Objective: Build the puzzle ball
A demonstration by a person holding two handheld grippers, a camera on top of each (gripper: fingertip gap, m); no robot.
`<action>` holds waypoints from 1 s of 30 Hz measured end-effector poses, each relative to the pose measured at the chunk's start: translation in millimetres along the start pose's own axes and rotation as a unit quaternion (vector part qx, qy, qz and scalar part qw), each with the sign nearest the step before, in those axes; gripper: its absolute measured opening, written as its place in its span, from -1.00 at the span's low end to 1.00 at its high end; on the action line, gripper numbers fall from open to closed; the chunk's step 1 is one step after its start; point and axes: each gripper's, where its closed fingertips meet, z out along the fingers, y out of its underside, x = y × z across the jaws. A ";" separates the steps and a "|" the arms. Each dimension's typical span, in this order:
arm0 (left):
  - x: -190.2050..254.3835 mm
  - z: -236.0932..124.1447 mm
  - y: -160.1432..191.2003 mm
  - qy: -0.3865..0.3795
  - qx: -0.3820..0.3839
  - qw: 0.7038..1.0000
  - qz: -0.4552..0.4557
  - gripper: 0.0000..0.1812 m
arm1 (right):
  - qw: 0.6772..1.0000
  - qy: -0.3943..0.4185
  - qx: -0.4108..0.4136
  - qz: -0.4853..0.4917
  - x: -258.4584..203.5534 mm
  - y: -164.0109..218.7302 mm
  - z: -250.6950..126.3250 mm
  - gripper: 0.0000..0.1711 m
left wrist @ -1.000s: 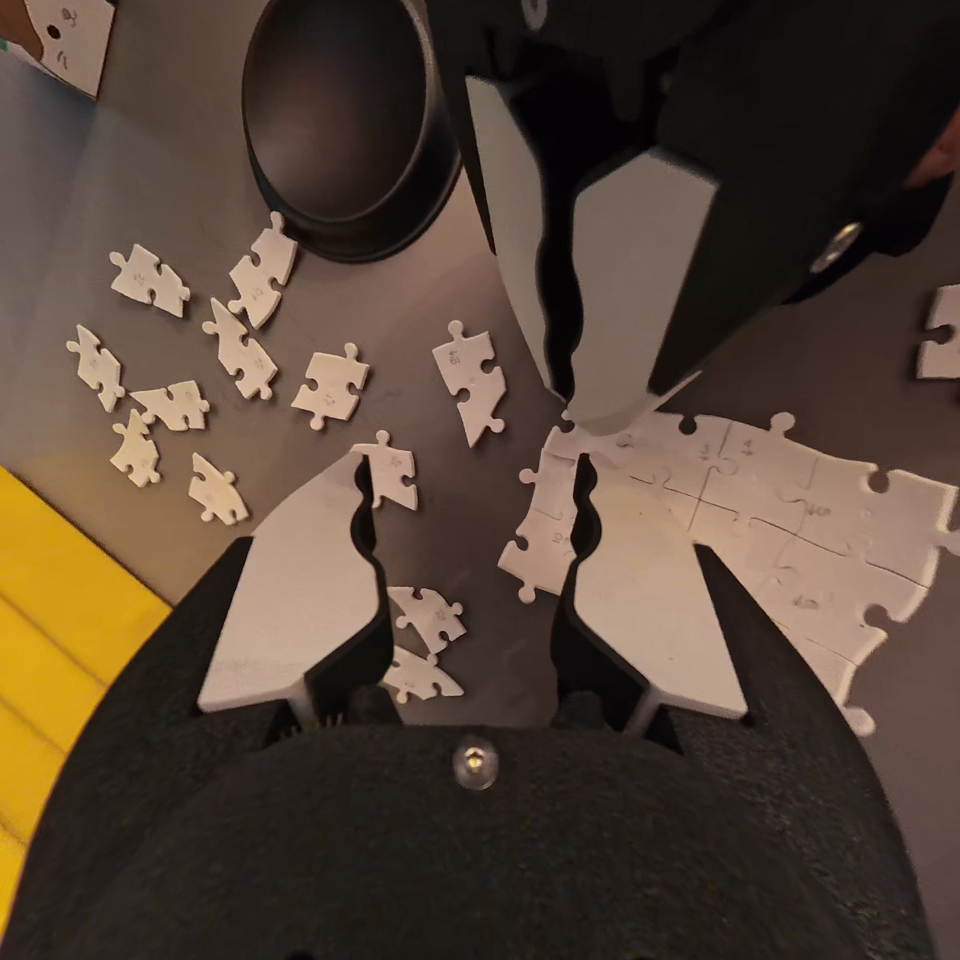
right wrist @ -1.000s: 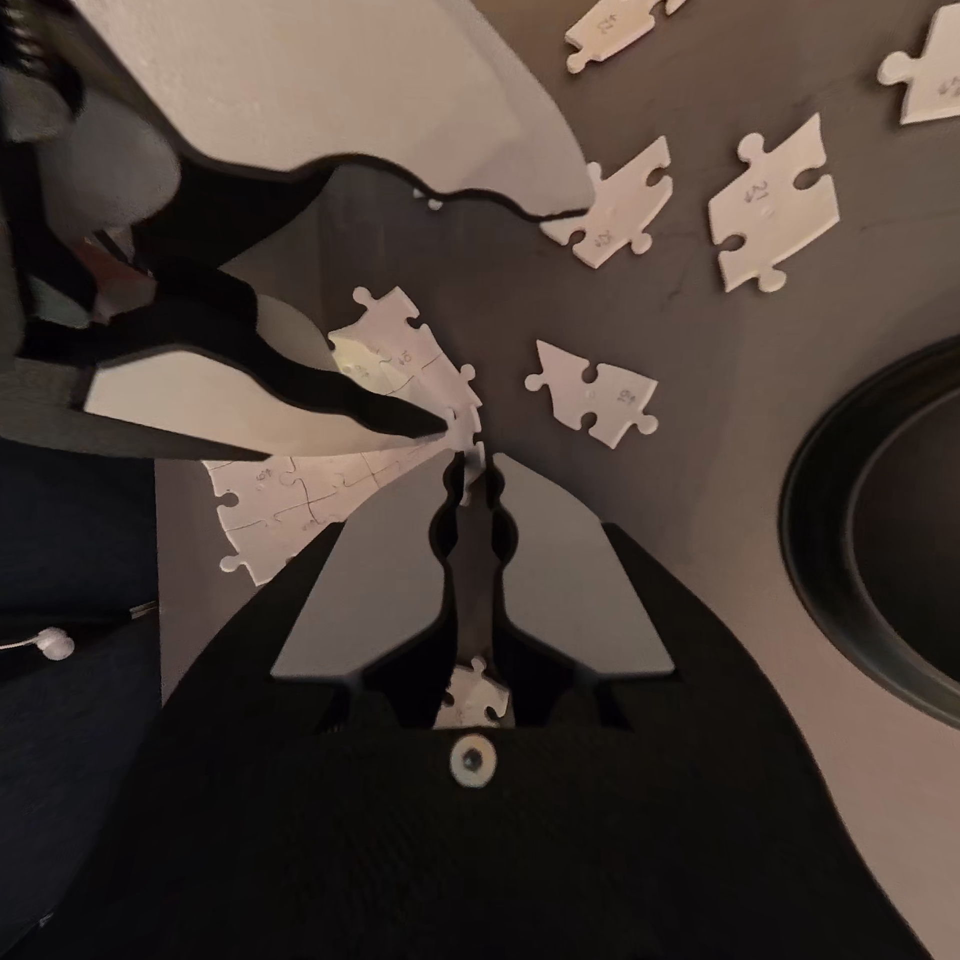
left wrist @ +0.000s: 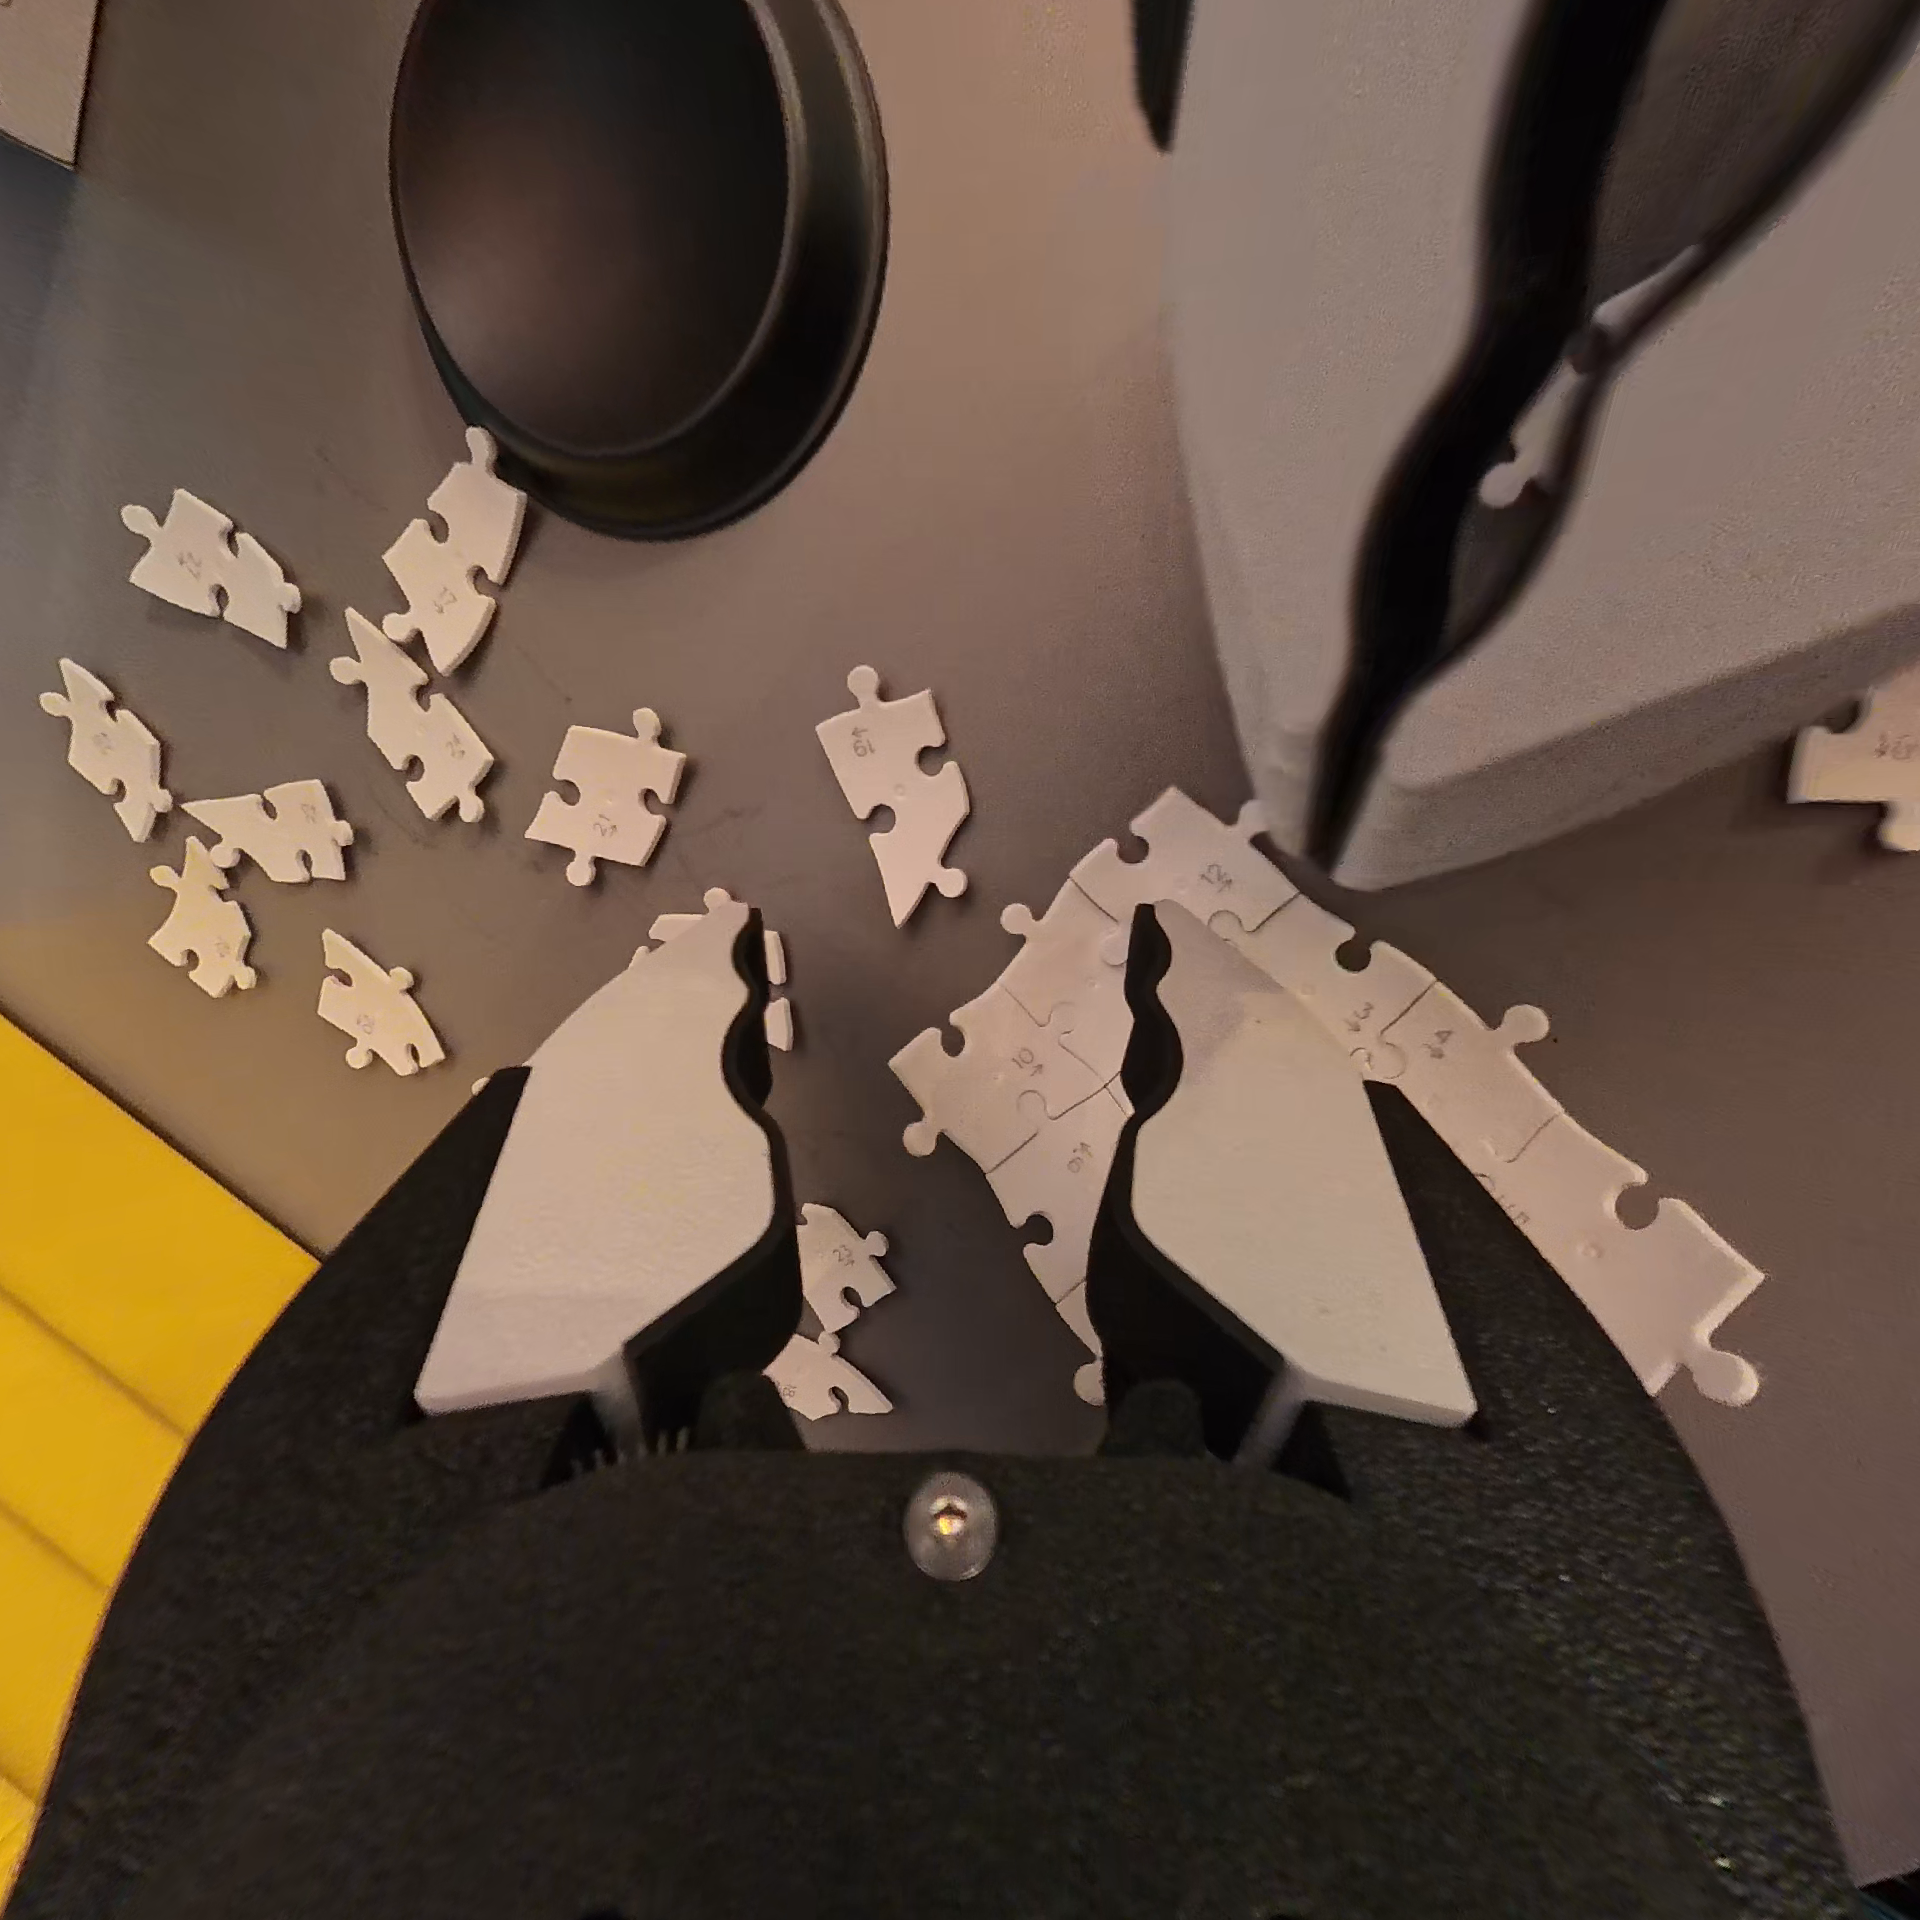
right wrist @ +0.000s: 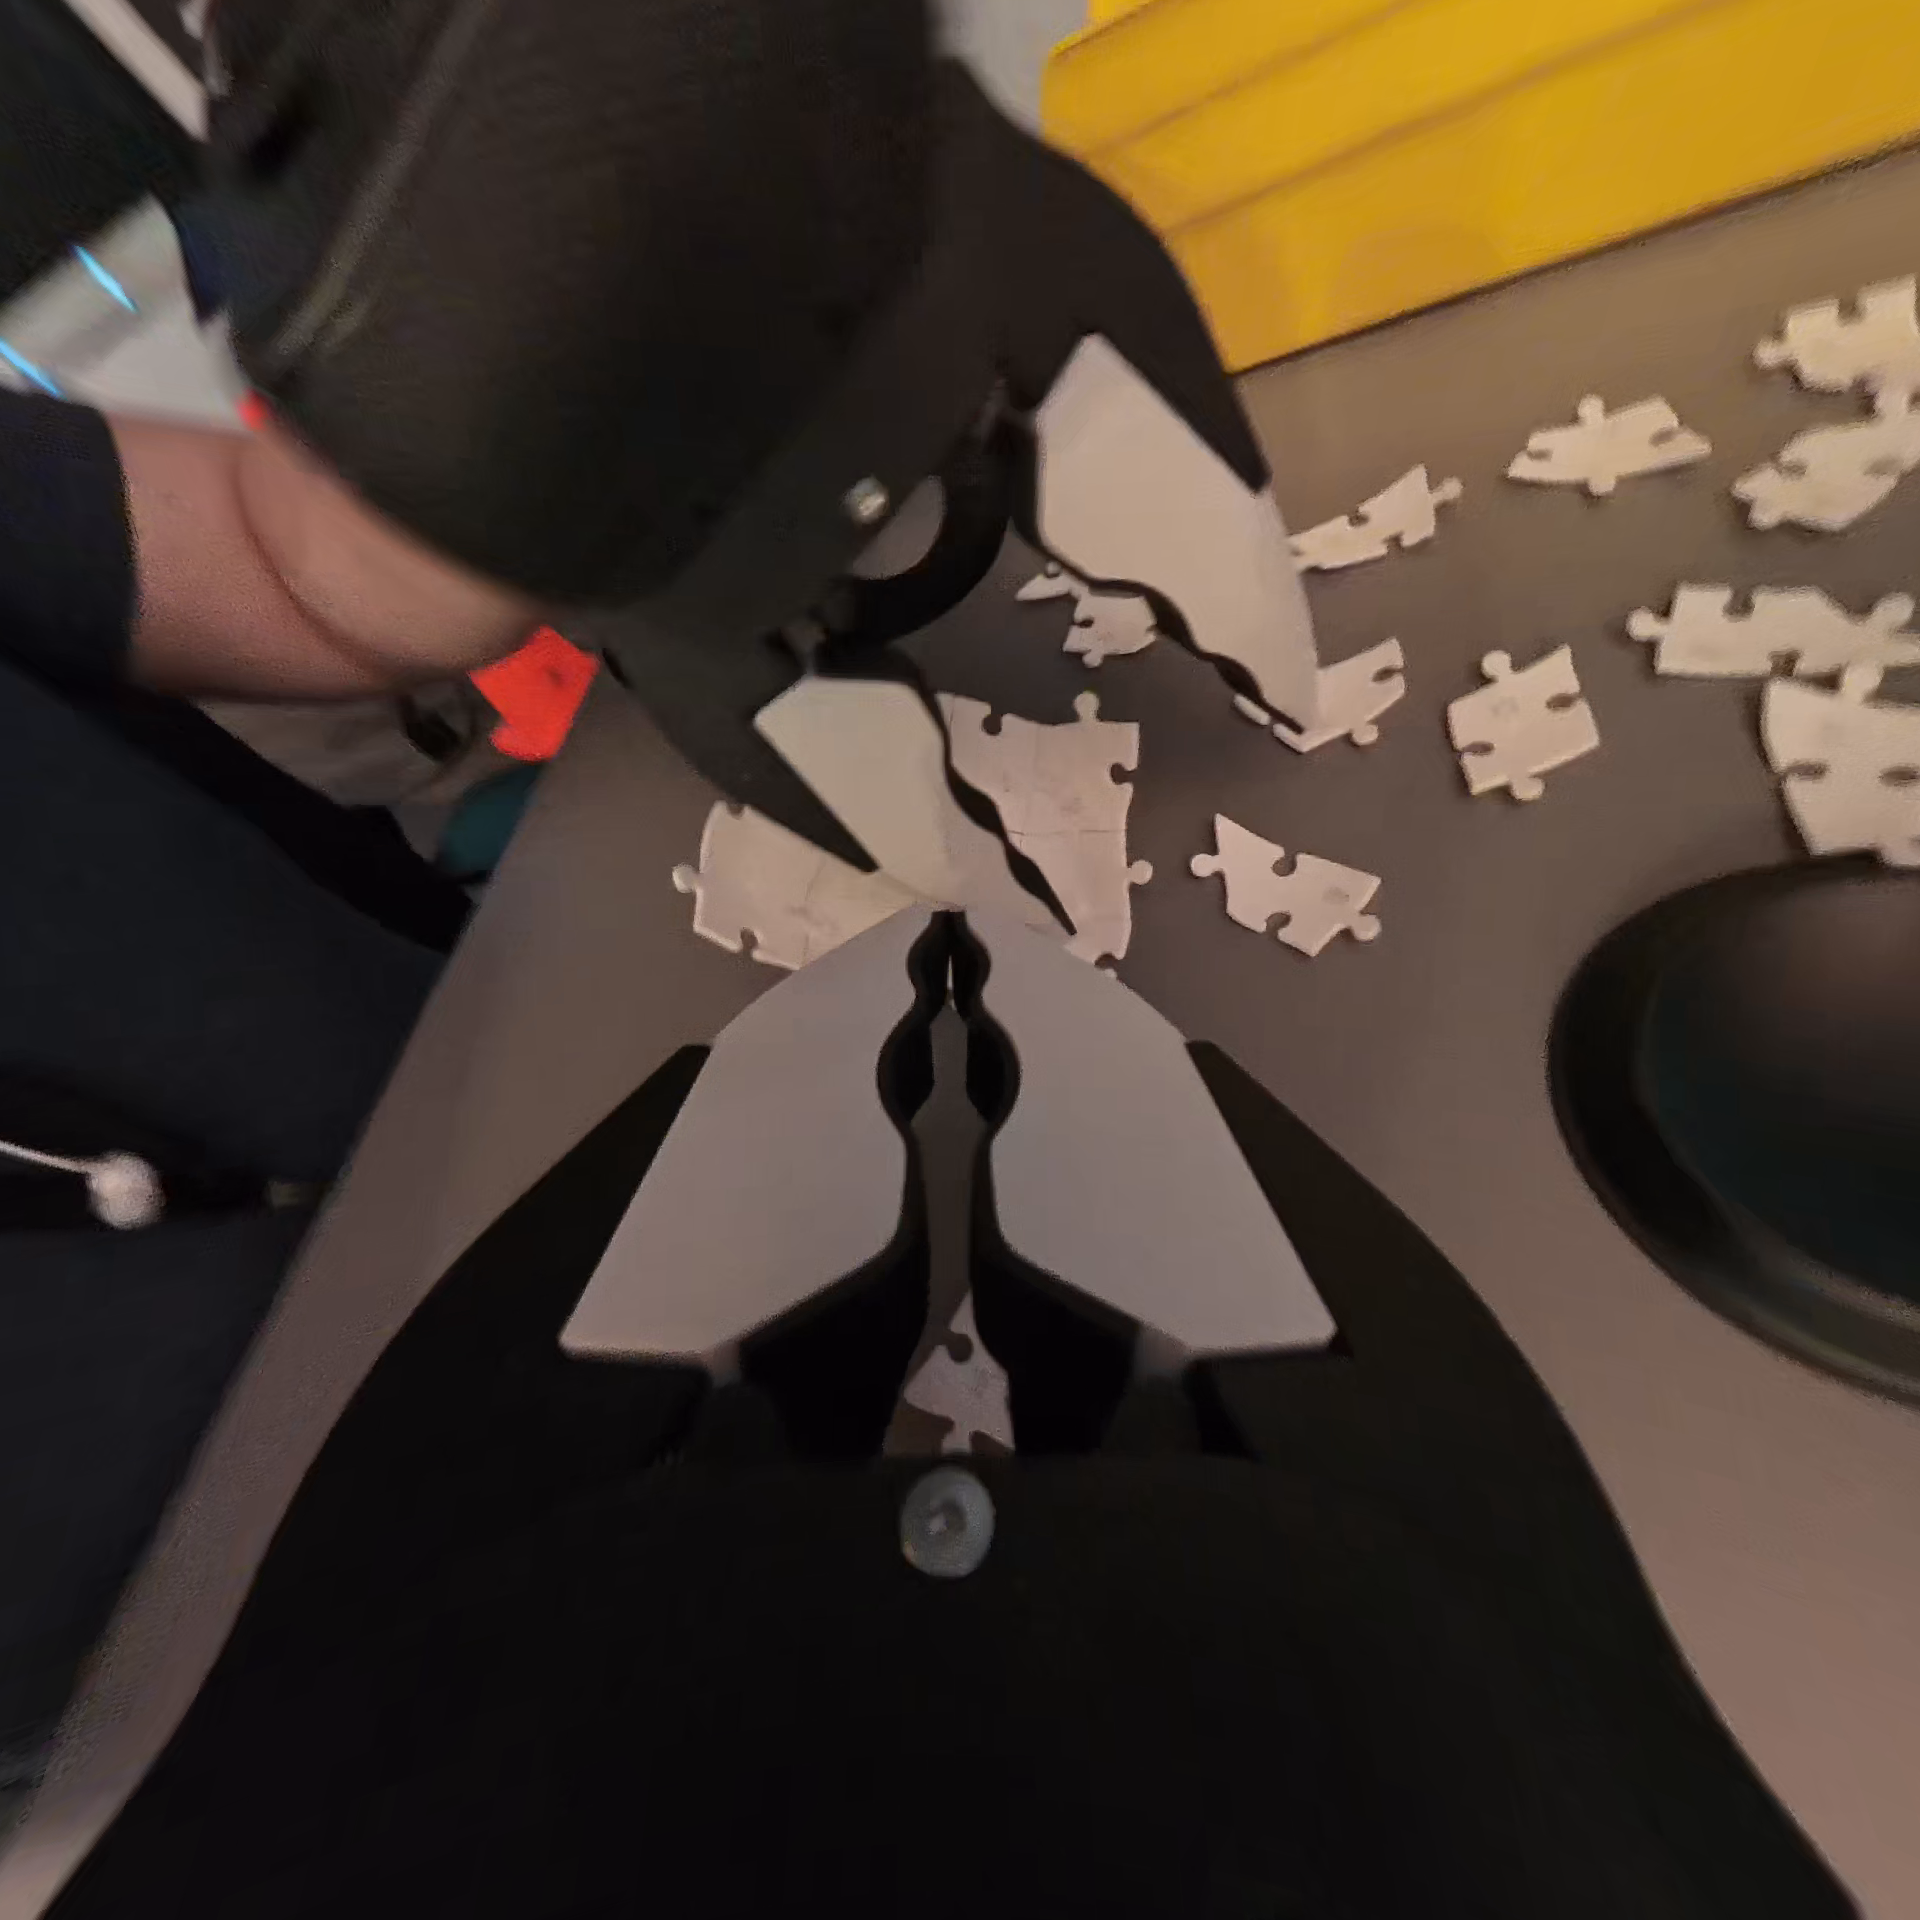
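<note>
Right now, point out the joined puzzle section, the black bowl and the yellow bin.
joined puzzle section (left wrist: 1455, 1060), left wrist view, a middle piece.
black bowl (left wrist: 831, 260), left wrist view, right rim.
yellow bin (right wrist: 1455, 156), right wrist view, stepped side.

Left gripper (left wrist: 945, 925) jaws apart (empty), joined puzzle sheet (left wrist: 1455, 1070) beneath

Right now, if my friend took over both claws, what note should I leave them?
Left claw: open, empty, low over the grey table, one finger over the joined sheet.
Right claw: closed, tips at the sheet's edge; a grip can't be confirmed.
Loose white pieces lie scattered left of the sheet; another sits right. Black bowl stands behind, empty.
Done: several pieces joined into a curved sheet.
Left: add the loose pieces, close the ball.
</note>
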 end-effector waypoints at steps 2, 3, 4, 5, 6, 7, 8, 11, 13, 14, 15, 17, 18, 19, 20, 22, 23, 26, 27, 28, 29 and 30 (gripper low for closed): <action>0.4 0.0 -0.4 0.000 0.001 1.000 0.000 -0.27 | 0.996 0.011 -0.035 -0.086 -7.7 9.5 5.7 -0.99; 0.6 0.0 -0.7 0.000 0.002 1.000 0.000 -0.28 | 0.991 0.031 -0.056 -0.121 -5.9 13.7 9.9 -0.99; 1.1 0.2 -1.1 0.000 0.003 1.000 0.001 -0.28 | 0.985 0.042 -0.073 -0.151 -5.9 16.6 14.3 -0.99; 1.4 0.2 -1.2 0.000 0.004 1.000 0.001 -0.29 | 0.980 0.053 -0.085 -0.172 -4.7 18.9 18.8 -0.99; 1.7 0.2 -1.4 0.000 0.004 1.000 0.001 -0.29 | 0.976 0.072 -0.101 -0.179 1.2 21.9 22.1 -0.99; 1.7 0.3 -1.3 0.000 0.004 1.000 0.000 -0.30 | 0.974 0.077 -0.115 -0.177 4.5 25.5 25.2 -0.99; 1.5 0.7 -0.8 0.001 0.004 1.000 -0.003 -0.29 | 0.976 0.067 -0.110 -0.176 2.3 24.7 27.8 -0.99; 1.4 0.7 -0.7 0.004 0.009 1.000 -0.008 -0.29 | 0.977 0.066 -0.106 -0.172 2.8 22.2 27.8 -0.99; 1.6 0.5 -0.9 0.004 0.011 1.000 -0.008 -0.29 | 0.976 0.058 -0.099 -0.183 0.3 21.6 27.5 -0.99; 1.7 0.5 -0.8 0.004 0.012 1.000 -0.009 -0.29 | 0.975 0.052 -0.095 -0.191 -1.5 22.3 27.3 -0.99; 1.7 0.4 -0.8 0.004 0.012 1.000 -0.009 -0.29 | 0.973 0.040 -0.088 -0.207 -5.0 22.6 27.0 -0.98; 1.6 0.5 -0.8 0.005 0.014 1.000 -0.008 -0.29 | 0.958 0.036 -0.062 -0.279 -8.8 19.9 24.0 -0.99; 1.7 0.5 -0.8 0.006 0.014 1.000 -0.009 -0.30 | 0.946 0.056 -0.052 -0.315 -5.7 17.8 21.8 -0.99; 1.8 0.5 -0.9 0.006 0.015 1.000 -0.009 -0.30 | 0.935 0.085 -0.057 -0.338 1.2 17.2 19.3 -0.99; 2.0 0.5 -0.9 0.007 0.016 1.000 -0.009 -0.30 | 0.929 0.097 -0.072 -0.349 5.3 19.7 18.5 -0.99; 2.2 0.6 -0.9 0.010 0.018 1.000 -0.010 -0.31 | 0.927 0.107 -0.092 -0.348 10.4 23.7 20.4 -0.98; 2.1 0.7 -0.8 0.011 0.018 1.000 -0.011 -0.30 | 0.927 0.102 -0.094 -0.350 9.3 24.8 22.7 -0.99; 2.4 0.9 -0.7 0.015 0.021 1.000 -0.015 -0.31 | 0.923 0.101 -0.112 -0.353 10.4 27.6 27.7 -0.98; 2.4 1.0 -0.6 0.016 0.023 0.999 -0.017 -0.31 | 0.926 0.099 -0.118 -0.346 10.9 28.8 29.5 -0.98; 2.4 1.0 -0.5 0.017 0.024 0.999 -0.018 -0.31 | 0.929 0.097 -0.122 -0.337 11.6 29.8 31.3 -0.98; 2.5 1.1 -0.3 0.018 0.025 0.999 -0.020 -0.31 | 0.932 0.091 -0.125 -0.327 11.3 31.1 33.3 -0.99; 2.5 1.2 -0.3 0.019 0.026 0.999 -0.020 -0.31 | 0.936 0.086 -0.128 -0.316 10.9 32.1 34.8 -0.99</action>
